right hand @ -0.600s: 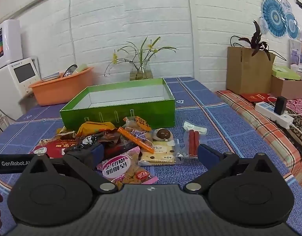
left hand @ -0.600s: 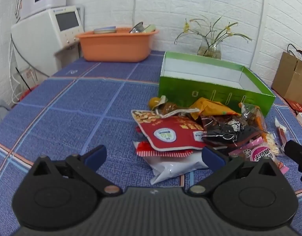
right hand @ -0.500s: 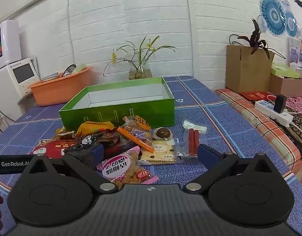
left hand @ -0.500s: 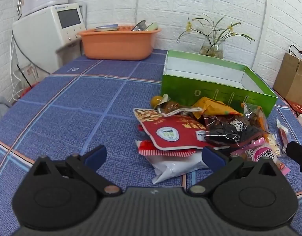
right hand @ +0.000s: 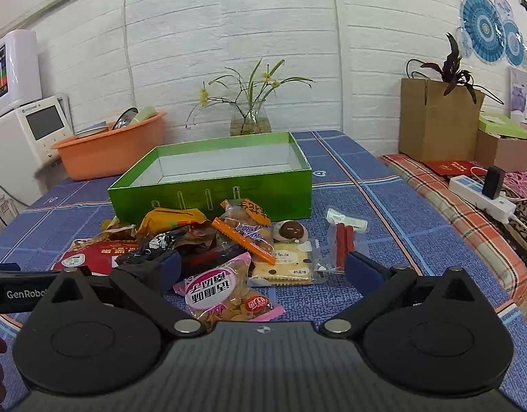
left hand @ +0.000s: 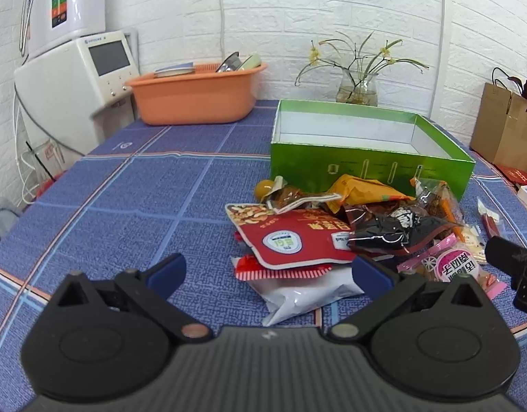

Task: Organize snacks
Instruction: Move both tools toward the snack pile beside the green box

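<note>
A heap of snack packets lies on the blue checked cloth in front of an empty green box [left hand: 370, 168] [right hand: 208, 190]. Nearest my left gripper [left hand: 268, 271] are a red nut pouch [left hand: 291, 240] and a white packet [left hand: 304, 295] under it. My left gripper is open and hovers short of them, touching nothing. My right gripper [right hand: 261, 267] is open too, above a pink-labelled bag [right hand: 222, 292], with a cracker pack [right hand: 287, 264], a brown egg [right hand: 291, 230] and red sausage sticks [right hand: 344, 243] just beyond.
An orange basin [left hand: 195, 96] with dishes stands at the back left beside a white appliance [left hand: 74, 82]. A glass vase [right hand: 249, 122] of flowers sits behind the box. Cardboard boxes [right hand: 435, 120] and a power strip [right hand: 483, 197] lie to the right.
The left wrist view has tipped up slightly, so the snack heap and box sit lower in it. The right wrist view barely differs. Both grippers stay open.
</note>
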The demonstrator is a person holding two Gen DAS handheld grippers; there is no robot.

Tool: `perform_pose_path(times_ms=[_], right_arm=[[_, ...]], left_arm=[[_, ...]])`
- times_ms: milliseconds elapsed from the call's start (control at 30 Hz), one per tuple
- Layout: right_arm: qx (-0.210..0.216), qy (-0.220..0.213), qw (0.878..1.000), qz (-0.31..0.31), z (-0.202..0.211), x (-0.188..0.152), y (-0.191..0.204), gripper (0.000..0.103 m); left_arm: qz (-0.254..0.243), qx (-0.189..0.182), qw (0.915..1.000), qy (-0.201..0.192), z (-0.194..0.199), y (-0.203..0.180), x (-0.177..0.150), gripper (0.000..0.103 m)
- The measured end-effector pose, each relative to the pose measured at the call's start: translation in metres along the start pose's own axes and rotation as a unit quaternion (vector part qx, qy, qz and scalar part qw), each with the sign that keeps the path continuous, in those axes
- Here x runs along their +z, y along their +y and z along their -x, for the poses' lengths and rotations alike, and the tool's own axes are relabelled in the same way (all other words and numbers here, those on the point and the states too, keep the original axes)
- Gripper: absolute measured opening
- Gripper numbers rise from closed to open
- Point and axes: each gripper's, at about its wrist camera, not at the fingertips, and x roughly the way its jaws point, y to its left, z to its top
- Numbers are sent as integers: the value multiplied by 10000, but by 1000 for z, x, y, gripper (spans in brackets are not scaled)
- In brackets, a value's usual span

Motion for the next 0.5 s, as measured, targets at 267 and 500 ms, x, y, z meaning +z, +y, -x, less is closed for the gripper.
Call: perform_pose_path(times_ms=[267,500], right_arm=[[175,-106,9998,-12,4,-3,0,103],[135,-112,9996,204,5,-6,3,103]], left_arm=[[234,-289,9990,-243,4,7,-3,103],[622,-202,9947,-799,11,16,-6,103]])
